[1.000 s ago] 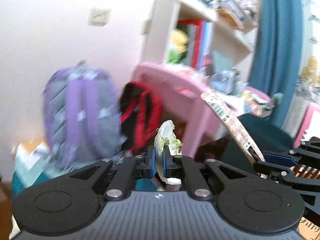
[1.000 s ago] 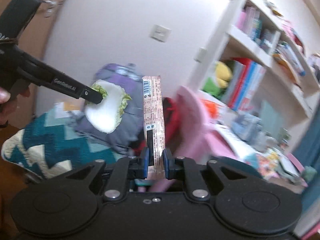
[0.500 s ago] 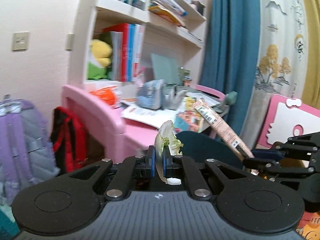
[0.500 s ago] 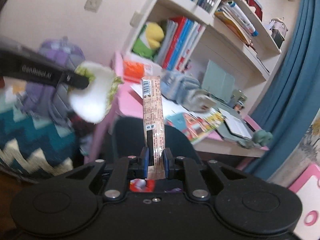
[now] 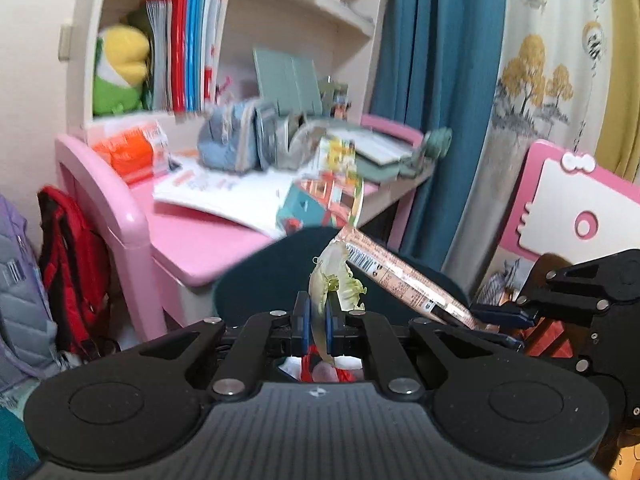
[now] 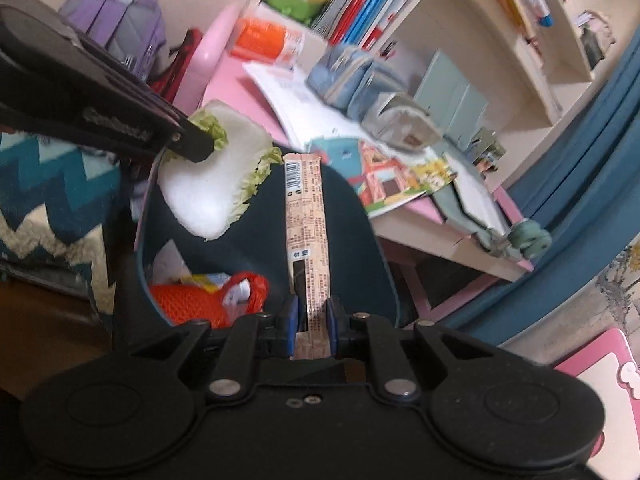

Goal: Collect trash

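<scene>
My left gripper (image 5: pixel 316 316) is shut on a pale cabbage leaf (image 5: pixel 334 276) with frilly green edges; the leaf (image 6: pixel 212 184) also hangs over the bin in the right wrist view, where the left gripper (image 6: pixel 192 146) comes in from the left. My right gripper (image 6: pixel 312 316) is shut on a long tan snack wrapper (image 6: pixel 306 220) with a barcode, which stands upright. In the left wrist view the wrapper (image 5: pixel 396 276) slants across from the right gripper (image 5: pixel 486 322). A dark blue trash bin (image 6: pixel 360 224) lies below both grippers, holding an orange net bag (image 6: pixel 200 300) and paper scraps.
A pink desk (image 5: pixel 200 240) with books, a blue pencil case (image 5: pixel 232 140) and papers stands behind the bin. Shelves with books and a plush toy (image 5: pixel 120 68) rise above it. Backpacks (image 5: pixel 72 260) hang at the left, a blue curtain (image 5: pixel 432 100) at the right, a zigzag blanket (image 6: pixel 52 200) beside the bin.
Both grippers swung right from the backpacks and wall to the desk and tipped down over the bin, whose inside now shows. Leaf and wrapper stay gripped.
</scene>
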Motion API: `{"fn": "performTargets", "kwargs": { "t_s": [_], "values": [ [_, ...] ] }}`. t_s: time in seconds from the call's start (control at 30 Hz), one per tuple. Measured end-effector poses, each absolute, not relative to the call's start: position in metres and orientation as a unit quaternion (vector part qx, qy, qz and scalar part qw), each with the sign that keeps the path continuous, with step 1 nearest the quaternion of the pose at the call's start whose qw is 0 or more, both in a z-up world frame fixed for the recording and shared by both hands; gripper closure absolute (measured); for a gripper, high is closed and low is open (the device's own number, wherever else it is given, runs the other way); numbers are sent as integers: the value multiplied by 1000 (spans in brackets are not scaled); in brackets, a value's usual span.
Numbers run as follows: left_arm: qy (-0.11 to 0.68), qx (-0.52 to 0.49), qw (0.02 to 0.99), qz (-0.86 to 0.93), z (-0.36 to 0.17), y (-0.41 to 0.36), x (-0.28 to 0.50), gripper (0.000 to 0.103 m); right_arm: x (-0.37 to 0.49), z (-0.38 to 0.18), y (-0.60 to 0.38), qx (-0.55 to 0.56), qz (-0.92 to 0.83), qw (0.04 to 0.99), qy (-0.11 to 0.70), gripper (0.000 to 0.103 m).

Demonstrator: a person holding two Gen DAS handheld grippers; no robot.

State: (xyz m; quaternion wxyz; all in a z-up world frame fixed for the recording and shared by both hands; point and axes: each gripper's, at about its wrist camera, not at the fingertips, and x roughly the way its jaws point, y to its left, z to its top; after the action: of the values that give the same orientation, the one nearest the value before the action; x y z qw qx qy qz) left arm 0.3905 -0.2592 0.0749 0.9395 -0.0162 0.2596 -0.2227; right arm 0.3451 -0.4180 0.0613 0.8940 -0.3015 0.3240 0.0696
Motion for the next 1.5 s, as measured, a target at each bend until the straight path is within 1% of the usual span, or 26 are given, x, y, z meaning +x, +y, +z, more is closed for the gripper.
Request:
{"fn": "performTargets", "kwargs": {
  "t_s": [0.3, 0.37, 0.43, 0.5, 0.63, 0.7, 0.83, 0.87, 0.9, 0.93, 1.0, 1.03, 1.17, 1.23, 1.3, 1.33, 1.5],
  "values": [
    [327, 5, 923, -204, 41, -280, 426, 96, 368, 48, -418, -304, 99, 875, 363, 90],
    [339, 9, 920, -199, 35, -283, 432, 96, 372, 46, -418, -305, 100, 872, 370, 93],
    [347, 16, 917, -197, 30, -287, 436, 96, 374, 45, -418, -301, 103, 872, 372, 92],
    [348, 18, 916, -198, 29, -289, 438, 96, 376, 45, -418, -298, 105, 872, 375, 86],
    [352, 27, 914, -201, 27, -295, 440, 96, 376, 47, -421, -284, 104, 875, 377, 81],
    [353, 28, 913, -202, 28, -296, 439, 96, 373, 49, -422, -281, 104, 877, 376, 73],
    [354, 26, 911, -208, 32, -297, 435, 94, 366, 55, -425, -269, 97, 882, 374, 67],
    [353, 25, 912, -208, 33, -297, 433, 90, 364, 56, -426, -266, 95, 884, 372, 67],
    [351, 24, 913, -207, 34, -298, 431, 82, 361, 57, -427, -263, 94, 886, 371, 66],
    [347, 22, 914, -207, 36, -297, 429, 76, 359, 59, -428, -261, 94, 887, 370, 66],
    [334, 20, 920, -202, 41, -296, 423, 45, 353, 63, -431, -252, 91, 891, 366, 66],
    [327, 20, 924, -200, 43, -296, 420, 41, 350, 66, -433, -246, 92, 894, 363, 66],
    [308, 15, 929, -207, 56, -293, 405, 40, 334, 79, -443, -201, 91, 911, 348, 65],
    [299, 11, 931, -207, 62, -289, 396, 36, 325, 85, -446, -183, 90, 918, 339, 64],
    [288, 7, 935, -206, 69, -285, 385, 29, 315, 90, -448, -169, 91, 924, 330, 62],
    [282, 7, 937, -206, 72, -284, 379, 28, 311, 93, -449, -162, 91, 927, 325, 60],
    [259, 11, 944, -204, 84, -272, 353, 27, 285, 107, -453, -122, 88, 942, 299, 57]
  ]
}}
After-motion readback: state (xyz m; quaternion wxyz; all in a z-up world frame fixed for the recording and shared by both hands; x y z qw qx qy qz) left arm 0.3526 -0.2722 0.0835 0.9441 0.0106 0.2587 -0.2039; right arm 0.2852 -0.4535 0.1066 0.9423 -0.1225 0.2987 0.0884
